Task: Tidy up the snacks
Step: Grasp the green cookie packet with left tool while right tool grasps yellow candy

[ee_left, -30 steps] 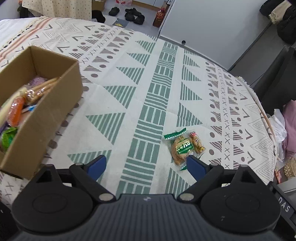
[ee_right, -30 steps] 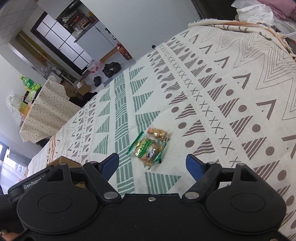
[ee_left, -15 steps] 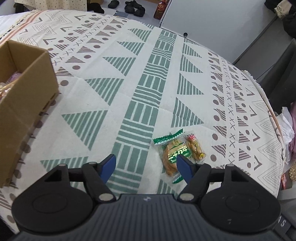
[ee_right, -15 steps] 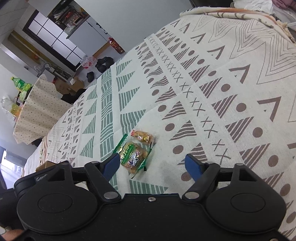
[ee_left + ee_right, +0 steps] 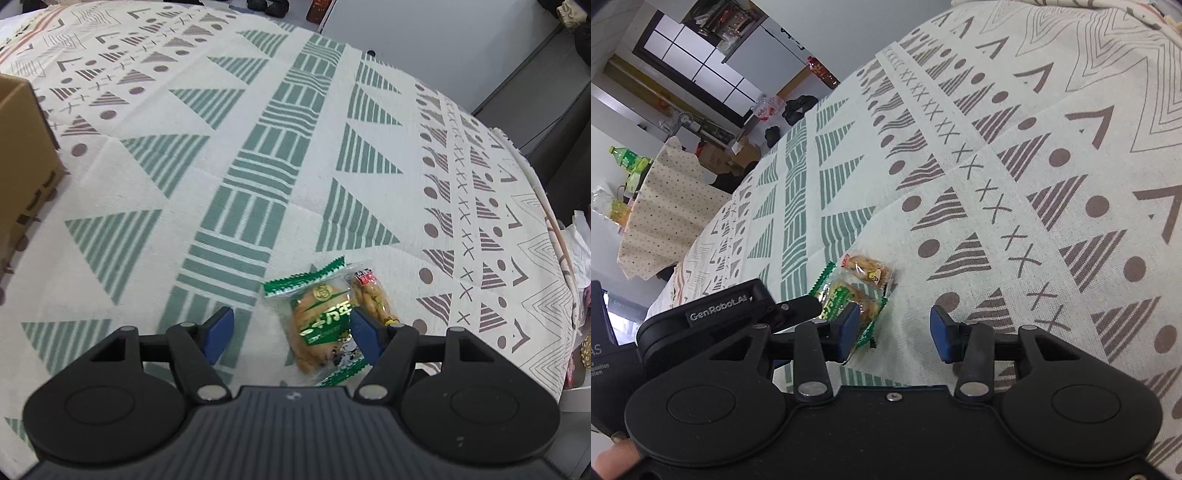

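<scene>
Two snack packets lie side by side on the patterned cloth. A green-wrapped pastry packet (image 5: pixel 320 320) lies partly between the fingers of my left gripper (image 5: pixel 291 332), which is open and low over it. A smaller clear packet of yellow snacks (image 5: pixel 373 295) lies against the pastry's right side, beyond the right finger. In the right wrist view my right gripper (image 5: pixel 894 328) is open and empty, just right of the green packet (image 5: pixel 846 299) and the small packet (image 5: pixel 866 267). The left gripper's body (image 5: pixel 727 314) shows at the left there.
A cardboard box (image 5: pixel 22 155) stands at the left edge of the cloth-covered table (image 5: pixel 258 147). The table's right edge (image 5: pixel 554 236) drops off toward clothes and bags. A second table with a dotted cloth (image 5: pixel 665 206) stands far behind.
My left gripper has moved right and down toward the snack packets, so the box has slid out of view. The right gripper has come closer to the packets, its jaws narrowed somewhat.
</scene>
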